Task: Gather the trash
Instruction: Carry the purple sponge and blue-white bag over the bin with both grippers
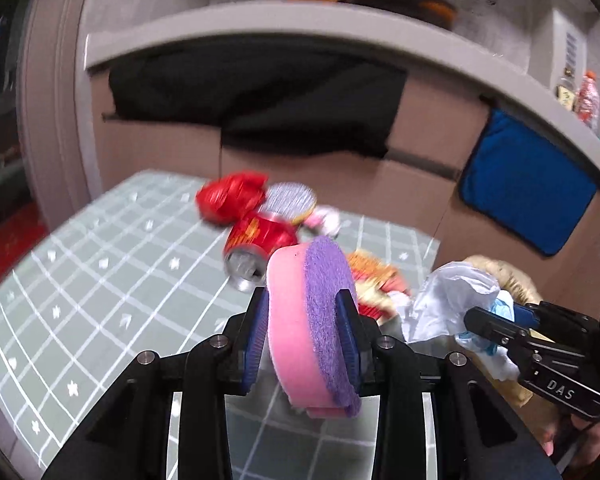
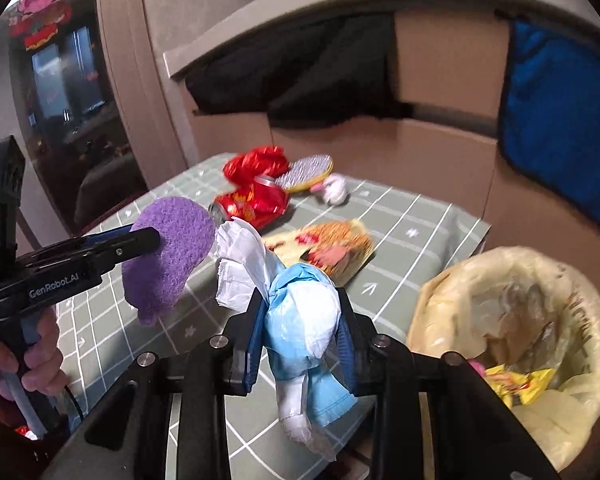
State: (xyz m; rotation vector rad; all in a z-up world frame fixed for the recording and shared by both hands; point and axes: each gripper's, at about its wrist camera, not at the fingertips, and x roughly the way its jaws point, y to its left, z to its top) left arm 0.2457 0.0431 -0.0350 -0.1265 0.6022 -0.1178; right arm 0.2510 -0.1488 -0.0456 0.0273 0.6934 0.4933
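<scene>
My left gripper [image 1: 303,300] is shut on a pink and purple sponge [image 1: 312,328], held on edge above the green checked tablecloth [image 1: 100,280]. In the right wrist view the same sponge [image 2: 172,256] shows as a purple disc at the left. My right gripper [image 2: 300,304] is shut on a crumpled blue and white wad of paper or plastic [image 2: 304,328], also seen in the left wrist view as the wad [image 1: 452,304]. On the cloth lie a crushed red can [image 1: 256,248], a red foil wrapper [image 1: 230,200], a round silvery lid [image 2: 308,172], a small pink and white scrap [image 2: 334,190] and a yellow snack packet [image 2: 332,252].
A bin lined with a yellowish bag [image 2: 512,344] stands at the right of the table and holds yellow wrappers. Cardboard boxes [image 2: 440,140] with a black cloth [image 1: 256,96] and a blue pad [image 1: 524,184] stand behind the table. A person's hand [image 2: 32,360] holds the left gripper's handle.
</scene>
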